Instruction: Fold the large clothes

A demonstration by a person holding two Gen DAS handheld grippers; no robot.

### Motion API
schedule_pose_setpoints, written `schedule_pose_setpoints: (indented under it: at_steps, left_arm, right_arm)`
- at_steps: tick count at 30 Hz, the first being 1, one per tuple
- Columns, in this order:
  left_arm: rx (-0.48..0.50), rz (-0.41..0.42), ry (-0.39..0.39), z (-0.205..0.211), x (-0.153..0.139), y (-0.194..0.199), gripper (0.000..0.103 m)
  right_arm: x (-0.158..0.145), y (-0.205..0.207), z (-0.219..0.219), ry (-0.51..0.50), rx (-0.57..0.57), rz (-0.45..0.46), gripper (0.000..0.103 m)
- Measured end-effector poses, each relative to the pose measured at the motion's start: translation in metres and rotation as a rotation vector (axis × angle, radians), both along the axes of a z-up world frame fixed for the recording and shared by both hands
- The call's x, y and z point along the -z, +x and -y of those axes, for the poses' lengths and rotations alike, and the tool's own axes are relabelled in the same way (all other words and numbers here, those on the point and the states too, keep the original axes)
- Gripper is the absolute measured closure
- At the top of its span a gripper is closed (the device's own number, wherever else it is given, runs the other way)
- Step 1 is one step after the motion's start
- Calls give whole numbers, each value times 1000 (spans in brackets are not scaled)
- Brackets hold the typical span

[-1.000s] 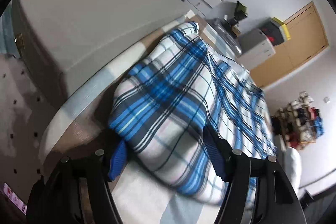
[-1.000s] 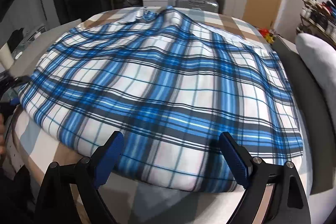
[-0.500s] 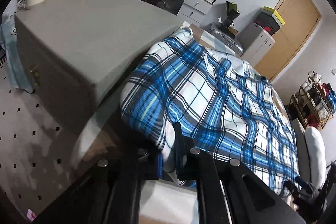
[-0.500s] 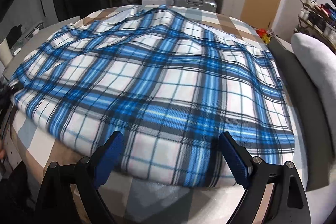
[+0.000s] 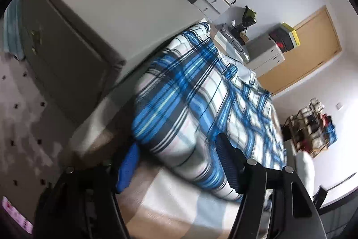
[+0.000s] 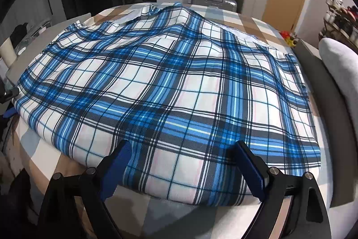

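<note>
I see plaid shirt [image 6: 170, 91] spread flat on bed [image 6: 235, 216] | left tongs [image 5: 179, 165] just reopened, released at shirt's corner, cloth between pads | right tongs [image 6: 183, 167] released at shirt's near hem

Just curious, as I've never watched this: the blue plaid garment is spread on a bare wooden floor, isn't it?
Not the floor. The right wrist view shows the blue plaid garment spread on a bed with a beige, white and pale blue checked cover.

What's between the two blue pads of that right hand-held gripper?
The plaid shirt's near edge lies between the open right hand-held gripper's pads, untouched, on the checked bedsheet; the right wrist view shows it.
</note>
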State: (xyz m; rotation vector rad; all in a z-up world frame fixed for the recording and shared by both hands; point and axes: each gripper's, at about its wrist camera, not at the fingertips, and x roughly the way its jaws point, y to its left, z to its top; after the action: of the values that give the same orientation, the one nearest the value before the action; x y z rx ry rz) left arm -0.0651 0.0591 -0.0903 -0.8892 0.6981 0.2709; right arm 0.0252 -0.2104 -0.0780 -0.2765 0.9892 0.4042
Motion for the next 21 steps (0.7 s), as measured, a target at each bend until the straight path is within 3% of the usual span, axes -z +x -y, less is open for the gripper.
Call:
schedule_pose_setpoints:
  at_steps: [5,7,8,9,13,21]
  left_arm:
    - [-11,-61,157,13,-6,34,41]
    - [5,-87,239,23,-6,48,61]
    - [23,-90,265,26,-5,53,78]
    - [37,-93,300,31,-6,57,85]
    - [34,-35,371,35,-16,44,89]
    - [35,-38,448,25,-38,2,89]
  right_arm:
    - [-8,-5,-7,0,-35,23,10]
    - [-7,-8,-8,-9,-36,24,10]
    - [-7,-8,-7,-16,-30,23,10]
    - [-6,-8,-6,-20,-23,21,10]
    - [-5,-6,-2,-24,0,16,10]
    - [-8,1,-6,-1,-20,20,10]
